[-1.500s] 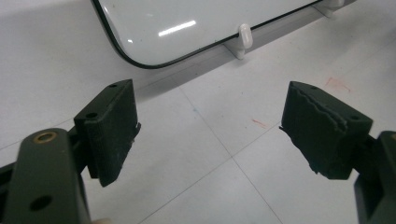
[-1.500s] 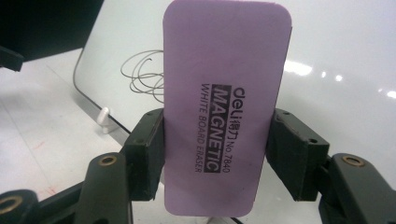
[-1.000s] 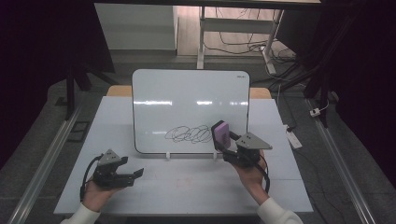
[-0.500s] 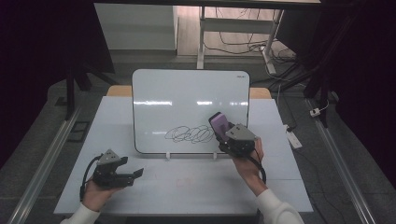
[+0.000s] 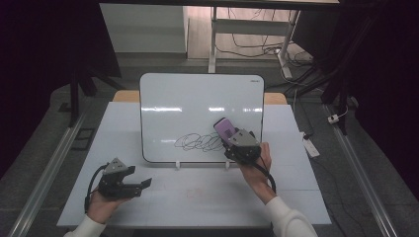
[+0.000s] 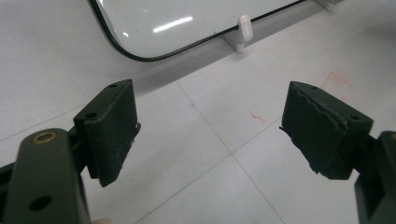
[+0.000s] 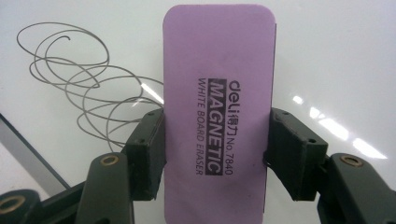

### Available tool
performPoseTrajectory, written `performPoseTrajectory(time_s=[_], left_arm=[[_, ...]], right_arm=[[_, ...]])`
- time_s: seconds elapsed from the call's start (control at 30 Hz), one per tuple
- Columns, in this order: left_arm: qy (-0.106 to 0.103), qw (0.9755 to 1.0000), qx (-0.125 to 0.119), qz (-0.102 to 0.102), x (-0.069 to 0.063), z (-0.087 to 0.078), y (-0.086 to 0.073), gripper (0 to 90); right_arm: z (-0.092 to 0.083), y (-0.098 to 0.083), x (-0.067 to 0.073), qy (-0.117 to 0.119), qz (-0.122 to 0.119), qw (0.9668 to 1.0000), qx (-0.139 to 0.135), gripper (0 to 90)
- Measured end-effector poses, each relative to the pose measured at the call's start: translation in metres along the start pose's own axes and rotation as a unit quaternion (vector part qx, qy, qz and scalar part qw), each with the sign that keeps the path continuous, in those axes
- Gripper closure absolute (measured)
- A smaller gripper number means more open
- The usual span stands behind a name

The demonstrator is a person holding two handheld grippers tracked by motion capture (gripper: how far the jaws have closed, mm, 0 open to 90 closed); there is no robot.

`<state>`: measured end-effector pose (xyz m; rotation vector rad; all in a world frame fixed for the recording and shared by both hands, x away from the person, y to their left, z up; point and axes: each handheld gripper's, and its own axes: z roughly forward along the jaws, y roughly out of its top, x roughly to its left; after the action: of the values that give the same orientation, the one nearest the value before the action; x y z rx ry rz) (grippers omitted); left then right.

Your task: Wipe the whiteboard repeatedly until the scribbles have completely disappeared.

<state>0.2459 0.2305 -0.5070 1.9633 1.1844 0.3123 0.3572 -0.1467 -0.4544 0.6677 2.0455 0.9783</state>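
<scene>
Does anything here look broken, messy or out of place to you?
Two small things. The pad on one jaw of the left gripper looks torn, with a jagged, chipped edge. Faint red smudges mark the table near the whiteboard. The looping scribble on the board looks deliberate, with the purple eraser held beside it.

I see a dim room: grey floor point(image 5: 44, 123), cables point(image 5: 252, 47) beyond the white worktop point(image 5: 207, 197), rails point(image 5: 363, 173) alongside.

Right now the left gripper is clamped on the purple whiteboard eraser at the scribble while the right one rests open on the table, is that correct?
Not quite: the sides are swapped. The right gripper is clamped on the purple eraser beside the scribble, as the right gripper view shows; the left gripper is the open one, over the table.
</scene>
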Motion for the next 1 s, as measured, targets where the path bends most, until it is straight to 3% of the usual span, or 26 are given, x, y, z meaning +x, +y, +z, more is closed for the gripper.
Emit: performPoseTrajectory(time_s=[0.1, 0.27, 0.37, 0.47, 0.53, 0.6, 0.63, 0.7, 0.8, 0.87, 0.93, 1.0], left_arm=[[0.001, 1.0000, 0.001, 0.000, 0.000, 0.000, 0.000, 19.2], [0.001, 1.0000, 0.000, 0.000, 0.000, 0.000, 0.000, 19.2], [0.004, 1.0000, 0.000, 0.001, 0.000, -0.001, 0.000, 18.8], [0.007, 1.0000, -0.002, -0.003, 0.002, -0.002, 0.000, 18.7], [0.007, 1.0000, -0.004, -0.005, 0.003, -0.003, -0.001, 18.7], [0.007, 1.0000, -0.004, -0.005, 0.003, -0.004, -0.001, 18.7], [0.007, 1.0000, -0.004, -0.005, 0.004, -0.004, -0.001, 18.8], [0.007, 1.0000, -0.003, -0.005, 0.004, -0.004, -0.001, 18.7], [0.008, 1.0000, -0.003, -0.005, 0.004, -0.003, -0.001, 18.7], [0.008, 1.0000, -0.003, -0.004, 0.003, -0.003, -0.001, 18.7], [0.008, 1.0000, -0.002, -0.004, 0.003, -0.003, -0.001, 18.7], [0.008, 1.0000, -0.002, -0.004, 0.003, -0.003, -0.001, 18.7]], right_arm=[[0.004, 0.001, 0.007, 0.008, -0.003, 1.0000, 0.003, 41.0], [0.014, 0.004, 0.033, 0.038, -0.029, 0.9988, 0.010, 41.0], [0.015, 0.003, 0.038, 0.046, -0.031, 0.9984, 0.007, 41.0], [0.014, 0.004, 0.035, 0.049, -0.023, 0.9985, 0.006, 41.0], [0.009, 0.004, 0.023, 0.020, -0.012, 0.9997, 0.003, 41.0], [0.008, 0.004, 0.017, 0.011, -0.005, 0.9999, -0.001, 41.0], [0.005, 0.003, 0.004, -0.008, 0.010, 0.9999, -0.006, 41.0], [0.004, 0.002, -0.005, -0.008, 0.030, 0.9995, -0.008, 41.0], [0.005, 0.003, -0.004, -0.008, 0.029, 0.9995, -0.006, 41.0], [0.011, 0.007, 0.011, 0.007, 0.011, 0.9999, -0.004, 41.0], [0.013, 0.008, 0.018, 0.015, 0.005, 0.9999, -0.003, 41.0], [0.020, 0.011, 0.038, 0.039, -0.013, 0.9992, -0.002, 41.0]])
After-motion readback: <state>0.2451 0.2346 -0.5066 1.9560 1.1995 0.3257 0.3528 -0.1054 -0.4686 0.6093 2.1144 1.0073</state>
